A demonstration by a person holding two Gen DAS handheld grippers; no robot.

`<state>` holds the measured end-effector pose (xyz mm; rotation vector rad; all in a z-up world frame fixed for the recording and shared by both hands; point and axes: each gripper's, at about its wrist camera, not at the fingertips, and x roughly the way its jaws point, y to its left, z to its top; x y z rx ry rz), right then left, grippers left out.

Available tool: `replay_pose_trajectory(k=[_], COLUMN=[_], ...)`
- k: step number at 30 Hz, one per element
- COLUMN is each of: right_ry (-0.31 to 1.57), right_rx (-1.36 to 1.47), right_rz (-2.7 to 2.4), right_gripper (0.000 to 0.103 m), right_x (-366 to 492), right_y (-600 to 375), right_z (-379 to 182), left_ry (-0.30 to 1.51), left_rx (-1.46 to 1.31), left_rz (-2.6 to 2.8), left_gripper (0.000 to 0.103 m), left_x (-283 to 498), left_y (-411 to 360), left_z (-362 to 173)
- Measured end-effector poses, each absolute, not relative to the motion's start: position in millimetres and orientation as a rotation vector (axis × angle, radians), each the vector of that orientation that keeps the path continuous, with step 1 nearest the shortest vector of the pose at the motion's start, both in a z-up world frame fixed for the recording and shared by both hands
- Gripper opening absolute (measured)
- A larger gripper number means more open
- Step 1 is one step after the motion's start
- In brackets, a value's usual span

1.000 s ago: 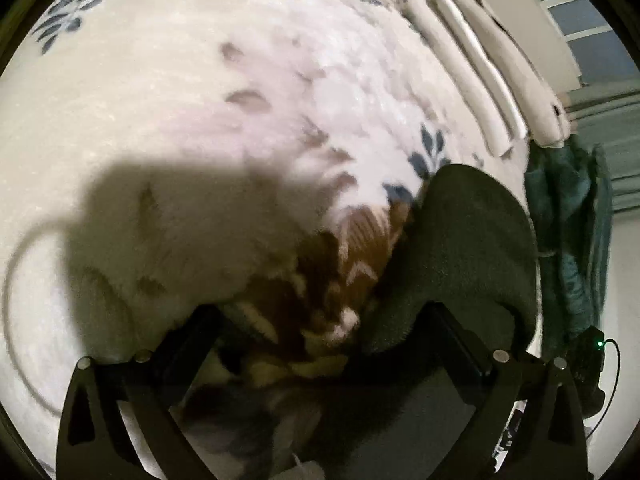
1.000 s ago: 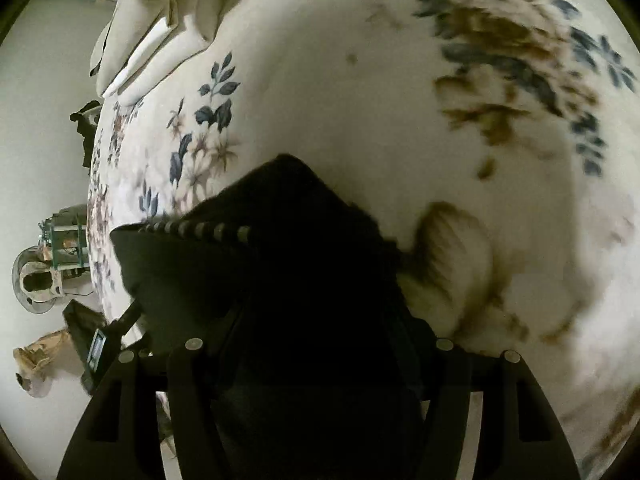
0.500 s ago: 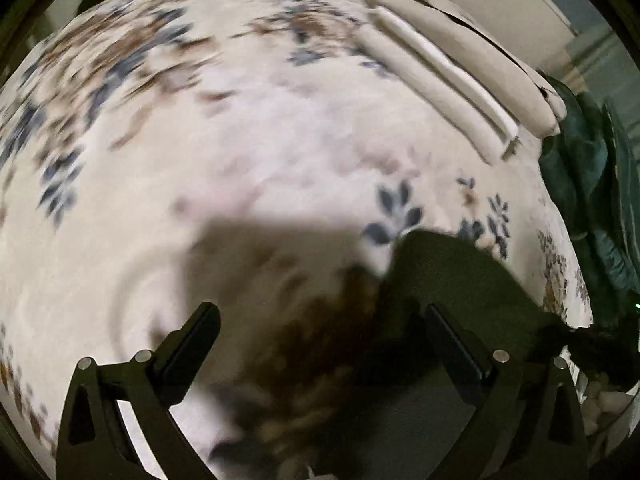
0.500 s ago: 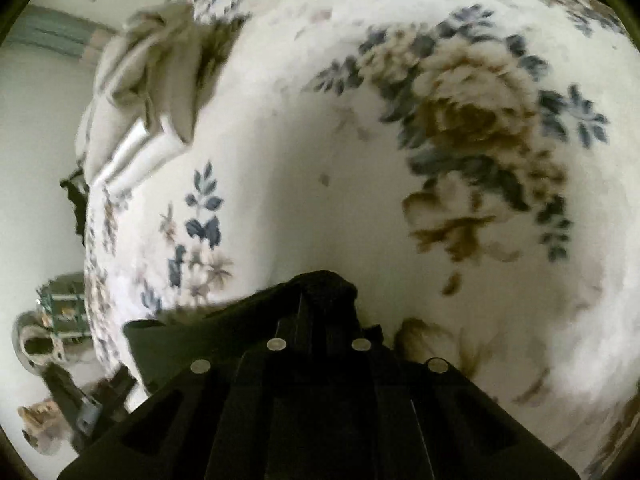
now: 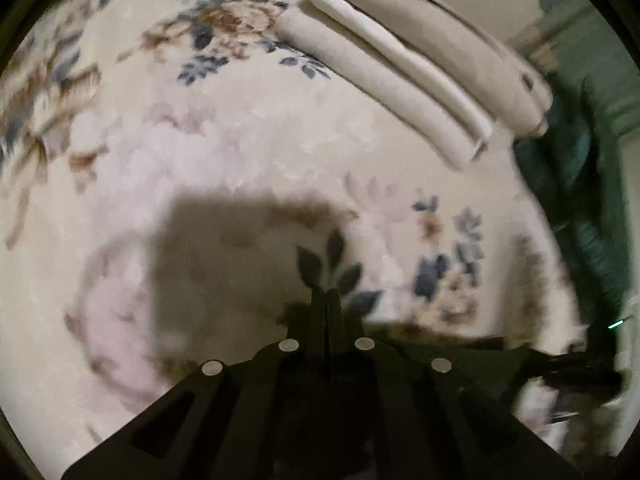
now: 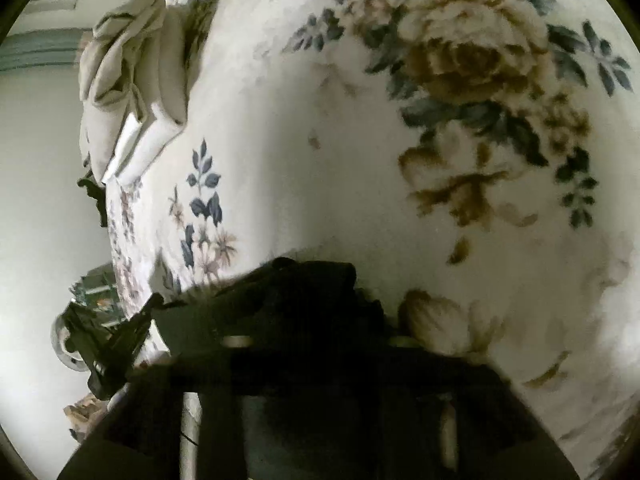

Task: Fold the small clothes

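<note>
While lying limp at the near edge of the floral bed (image 6: 320,160), the dark garment (image 6: 304,288) is looking soft and light, best pinched at a corner. The left claw (image 5: 327,300) is closing narrowly; the right claw's (image 6: 312,344) gap is hiding in shadow.

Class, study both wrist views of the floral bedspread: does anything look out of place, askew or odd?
Nothing is spilled or visibly damaged. The oddest thing is the dark garment, bunched in an uneven heap at the right gripper rather than lying flat. The beige folded bedding lies neatly on the floral bedspread.
</note>
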<state>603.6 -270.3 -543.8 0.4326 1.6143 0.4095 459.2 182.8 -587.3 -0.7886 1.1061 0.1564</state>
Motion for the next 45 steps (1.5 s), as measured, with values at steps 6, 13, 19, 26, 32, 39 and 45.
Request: replay_pose_trajectory(k=[6,13,19,26,32,39,45], right_ry=[1.628,1.656,1.555,1.537,1.675,1.762,1.827], right_rx=[0.486,0.535,0.514,0.327,0.370,0.400,0.390], right_rz=[0.459,0.486,0.448,0.363,0.466,0.440,0.346], right_gripper=[0.056,0.056,0.005,0.004,0.041,0.055,0.055], right_x=[601,601,605,622,611,524,464], right_y=[-267,-258,-261,-240,-247,-292,-297], right_z=[-550,-566,-553,-557,-542,-509,-544], left_ry=[1.030,1.116,1.047,1.049,1.086,1.017,1.106], left_rx=[-1.124,-0.832,-0.876,-1.153,-1.008,-0.762,-0.732], left_rz=[0.062,0.051,0.150,0.137,0.109,0.256,0.307], left_gripper=[0.071,0.009,0.007,0.008,0.022,0.060,0.060], left_x=[429,454,439,432,426,372,325], left_y=[208,154,170,196,190,173,135], left_z=[-603,-602,-598,-636,-596,-540,-546])
